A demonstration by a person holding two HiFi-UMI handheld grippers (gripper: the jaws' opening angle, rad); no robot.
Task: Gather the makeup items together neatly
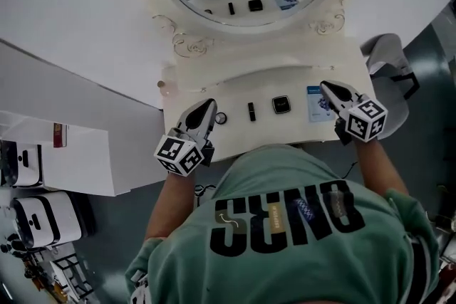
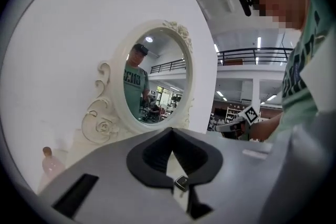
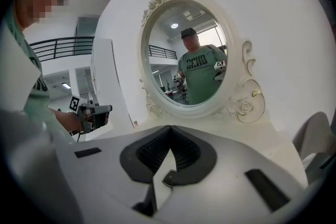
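Both the left claw [image 1: 207, 106] and right claw [image 1: 327, 87] are pinched closed on nothing, flanking a loose row on the cream worktop [image 1: 235, 85]: a small round pot [image 1: 221, 118], perhaps, a slim black tube [image 1: 251, 111], a glossy square compact [image 1: 281, 105] and a flat blue packet [image 1: 318, 102]. Gathering looks unstarted; next, one claw must open over an end piece.

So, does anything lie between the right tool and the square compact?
Yes: a blue-and-white packet lies flat on the table between the right tool and the compact. The tool is shut and empty, at the packet's right edge in the head view.
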